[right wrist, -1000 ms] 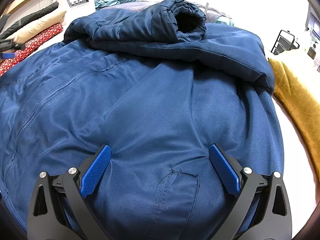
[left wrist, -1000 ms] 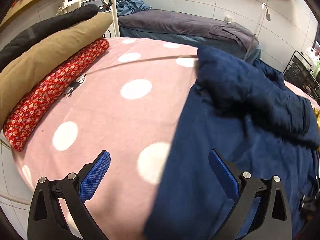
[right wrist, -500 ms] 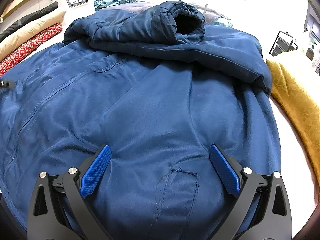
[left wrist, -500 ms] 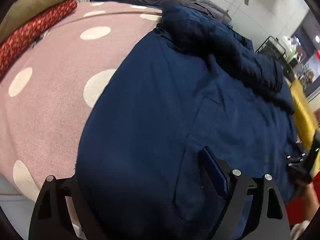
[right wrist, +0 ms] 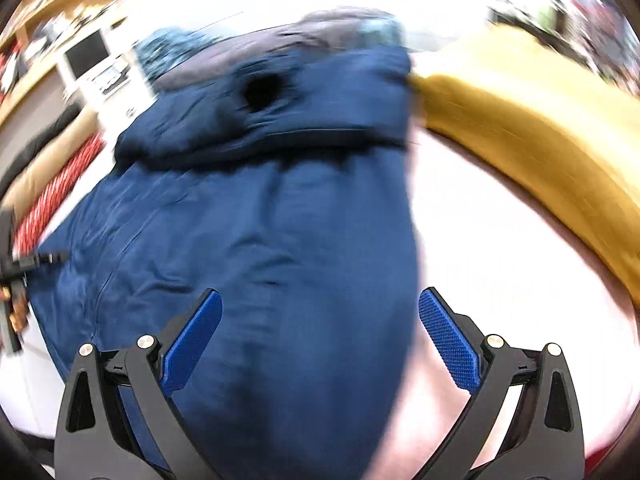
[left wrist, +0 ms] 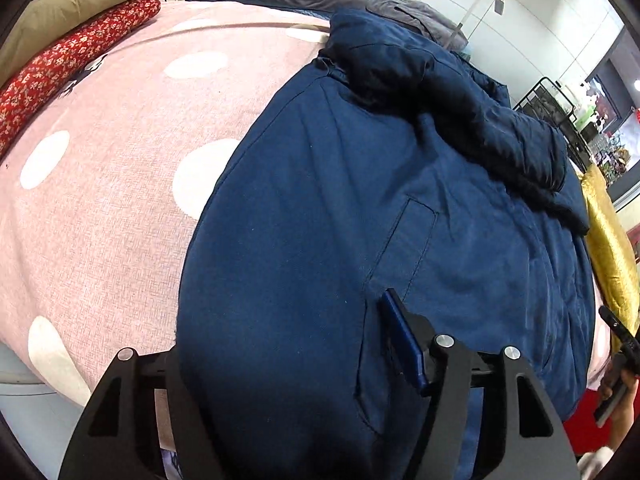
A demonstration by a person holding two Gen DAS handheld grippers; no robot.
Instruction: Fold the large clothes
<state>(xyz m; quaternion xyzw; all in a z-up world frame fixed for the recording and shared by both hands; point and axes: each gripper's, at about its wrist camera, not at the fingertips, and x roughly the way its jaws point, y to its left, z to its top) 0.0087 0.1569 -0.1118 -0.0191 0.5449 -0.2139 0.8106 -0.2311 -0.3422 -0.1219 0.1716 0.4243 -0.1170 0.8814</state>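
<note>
Navy fabric of a large padded jacket (left wrist: 320,240) fills the space between the two fingers of the left hand-held gripper (left wrist: 280,364), whose jaws are closing around the jacket's near hem. Its right finger (left wrist: 402,340) lies on top of the cloth beside a stitched pocket, while the left finger is hidden under the jacket's edge, so I cannot tell whether the pads already press. Ahead of this gripper the jacket spreads over a pink blanket with white dots (left wrist: 100,184), with a sleeve folded across its far end. To the left and beyond lie a red flowered cushion (left wrist: 72,60) and a tan one (left wrist: 80,4); to the right, a yellow cloth (left wrist: 612,248).

The right hand-held gripper (right wrist: 320,336) stands wide open and holds nothing. In its blurred view the jacket's right edge runs between its fingers, the left finger (right wrist: 192,340) over navy cloth and the right finger (right wrist: 448,340) over the pale bedding beside it.
</note>
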